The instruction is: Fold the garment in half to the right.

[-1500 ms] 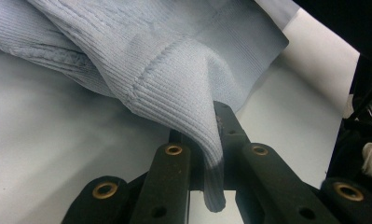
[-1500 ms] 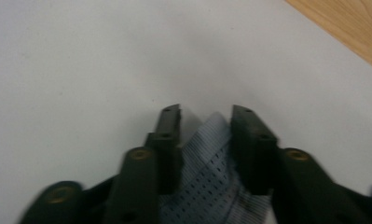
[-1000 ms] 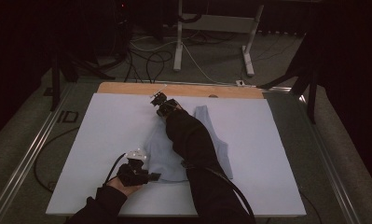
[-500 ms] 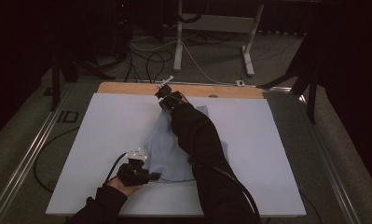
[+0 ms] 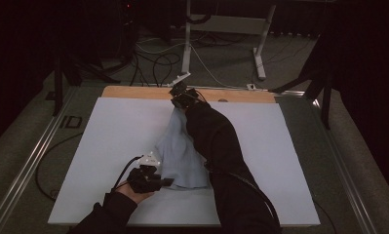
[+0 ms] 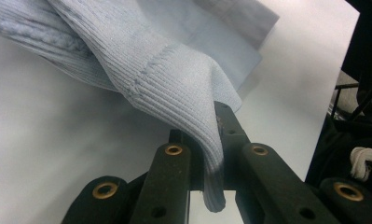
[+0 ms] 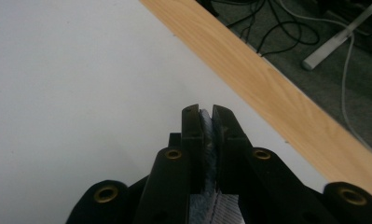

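Observation:
A light blue knitted garment (image 5: 177,151) lies stretched along the white sheet (image 5: 109,146) between my two grippers. Near the front edge, my left gripper (image 5: 165,183) is shut on the garment's near edge; the left gripper view shows the ribbed knit (image 6: 174,88) folding down between the black jaws of the left gripper (image 6: 211,135). My right gripper (image 5: 180,95) reaches out at the far edge of the sheet on a black-sleeved arm (image 5: 216,141). It is shut too, and in its own view the right gripper (image 7: 205,114) has a sliver of blue cloth (image 7: 206,140) pinched between its jaws.
A wooden strip of table (image 5: 133,91) runs past the sheet's far edge, right under the right gripper (image 7: 277,88). Beyond it on the floor are white desk legs (image 5: 187,44) and cables (image 5: 153,53). Metal rails (image 5: 31,161) flank the table.
The right gripper has moved away from me to the sheet's far edge, drawing the garment out longer. The left gripper has stayed put, still holding its end.

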`<state>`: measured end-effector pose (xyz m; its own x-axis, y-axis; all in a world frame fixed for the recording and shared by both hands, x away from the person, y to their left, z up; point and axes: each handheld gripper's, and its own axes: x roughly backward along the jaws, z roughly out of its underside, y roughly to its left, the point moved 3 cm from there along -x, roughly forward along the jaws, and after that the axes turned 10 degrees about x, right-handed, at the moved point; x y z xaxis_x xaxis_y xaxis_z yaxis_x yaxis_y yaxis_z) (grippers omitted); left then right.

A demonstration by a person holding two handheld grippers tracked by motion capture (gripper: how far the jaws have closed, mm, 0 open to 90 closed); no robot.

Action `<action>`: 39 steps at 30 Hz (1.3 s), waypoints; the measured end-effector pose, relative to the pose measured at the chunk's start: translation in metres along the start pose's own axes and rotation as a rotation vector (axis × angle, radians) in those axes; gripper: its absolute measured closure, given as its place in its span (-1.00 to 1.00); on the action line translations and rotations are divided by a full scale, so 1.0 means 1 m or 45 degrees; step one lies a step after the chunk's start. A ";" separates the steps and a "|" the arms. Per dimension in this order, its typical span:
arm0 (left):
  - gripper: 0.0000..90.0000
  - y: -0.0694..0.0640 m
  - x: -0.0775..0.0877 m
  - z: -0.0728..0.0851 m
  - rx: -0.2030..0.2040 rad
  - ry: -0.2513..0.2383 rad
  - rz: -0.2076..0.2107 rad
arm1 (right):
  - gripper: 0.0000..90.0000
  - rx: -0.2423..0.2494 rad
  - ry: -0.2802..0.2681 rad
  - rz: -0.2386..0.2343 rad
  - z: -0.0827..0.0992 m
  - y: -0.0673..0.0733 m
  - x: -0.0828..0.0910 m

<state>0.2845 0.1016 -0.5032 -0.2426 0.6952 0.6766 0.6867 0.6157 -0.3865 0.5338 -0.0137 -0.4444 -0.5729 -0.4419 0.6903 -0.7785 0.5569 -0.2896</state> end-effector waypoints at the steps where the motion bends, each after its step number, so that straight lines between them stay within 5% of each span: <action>1: 0.91 -0.004 -0.001 -0.004 -0.019 0.003 0.001 | 0.88 -0.006 -0.009 -0.001 0.001 -0.003 0.005; 20: 0.91 -0.039 -0.025 -0.037 -0.139 0.047 0.049 | 0.88 -0.070 -0.099 0.008 0.024 -0.028 0.039; 39: 0.91 -0.062 -0.067 -0.059 -0.201 0.116 0.067 | 0.87 -0.120 -0.121 0.003 0.066 -0.047 0.046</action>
<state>0.2988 -0.0047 -0.4876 -0.1450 0.6842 0.7147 0.7978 0.5081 -0.3246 0.5272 -0.1061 -0.4427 -0.5997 -0.5026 0.6227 -0.7521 0.6197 -0.2242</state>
